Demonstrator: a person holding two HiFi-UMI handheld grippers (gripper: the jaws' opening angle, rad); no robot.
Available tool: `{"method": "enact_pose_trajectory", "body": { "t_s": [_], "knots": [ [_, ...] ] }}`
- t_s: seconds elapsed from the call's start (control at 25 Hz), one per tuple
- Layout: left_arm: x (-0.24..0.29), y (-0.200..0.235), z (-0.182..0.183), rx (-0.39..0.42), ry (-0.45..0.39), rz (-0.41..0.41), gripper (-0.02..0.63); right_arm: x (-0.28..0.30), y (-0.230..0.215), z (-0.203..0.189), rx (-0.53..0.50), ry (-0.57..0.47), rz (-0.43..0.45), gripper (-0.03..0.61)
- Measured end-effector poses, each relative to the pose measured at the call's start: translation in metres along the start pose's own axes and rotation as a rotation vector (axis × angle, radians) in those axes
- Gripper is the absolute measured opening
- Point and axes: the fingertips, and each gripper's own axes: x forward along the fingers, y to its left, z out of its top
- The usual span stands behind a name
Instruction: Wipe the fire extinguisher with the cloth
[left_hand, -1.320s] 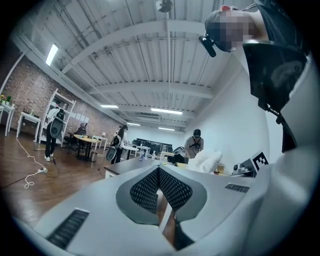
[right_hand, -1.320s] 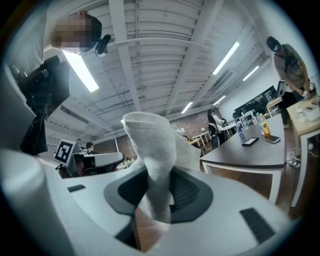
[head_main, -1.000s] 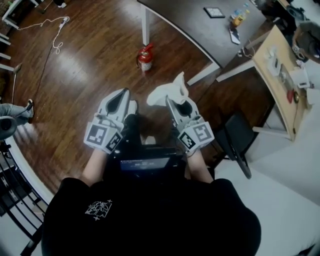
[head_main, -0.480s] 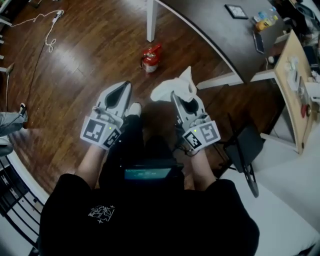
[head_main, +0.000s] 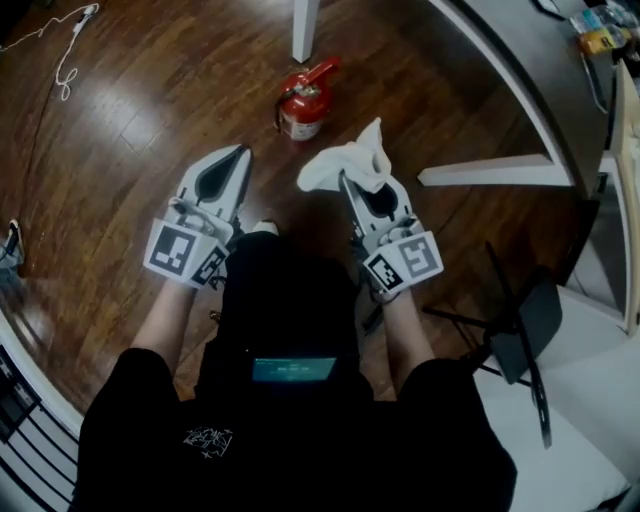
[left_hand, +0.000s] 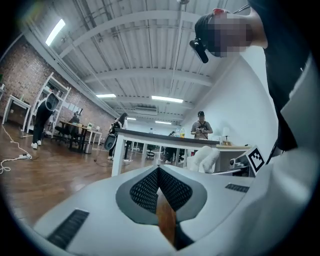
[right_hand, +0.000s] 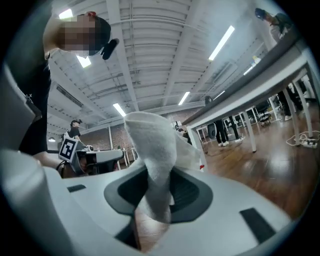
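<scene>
Head view, closest first: two arms in black sleeves, held out over a brown wood floor (head_main: 130, 110). On the left side, the left gripper (head_main: 236, 153), tips pressed together with nothing between them. Same thing up close in the left gripper view, with only a bit of bare floor peeking through lower down. On the right side, the right gripper (head_main: 350, 182), squeezed tight on a white cloth (head_main: 345, 162). Up close in the right gripper view, a twisted bunch of cloth, pinched low down and flopping out past the tips.

A little farther on, near the cloth but not touching it: the red fire extinguisher (head_main: 303, 105), standing on the floor close to a white table leg (head_main: 303, 25). Probably heavy, hard and smooth, so likely to slide or tip over if pushed hard. Best steadied up top, by the handle and neck, with the empty left side. Cloth soft and light, easy to rub around the round red body. A closed metal can, so no way to see inside. No wiping yet.

Farthest off: a dark table (head_main: 520, 70).
</scene>
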Motion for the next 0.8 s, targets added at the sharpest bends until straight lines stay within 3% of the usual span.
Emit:
{"method": "enact_pose_trajectory", "body": {
  "t_s": [0.2, 0.48, 0.8],
  "knots": [
    [0.016, 0.032, -0.065, 0.026, -0.021, 0.001, 0.002, 0.024, -0.029, -0.068, -0.01, -0.014, 0.003, 0.143],
    [0.016, 0.045, -0.126, 0.037, -0.016, 0.006, 0.003, 0.039, -0.052, -0.113, -0.027, -0.043, 0.015, 0.143],
    [0.012, 0.052, -0.12, 0.063, -0.071, 0.058, 0.003, 0.055, -0.071, -0.114, -0.053, -0.073, 0.041, 0.143]
  ]
}}
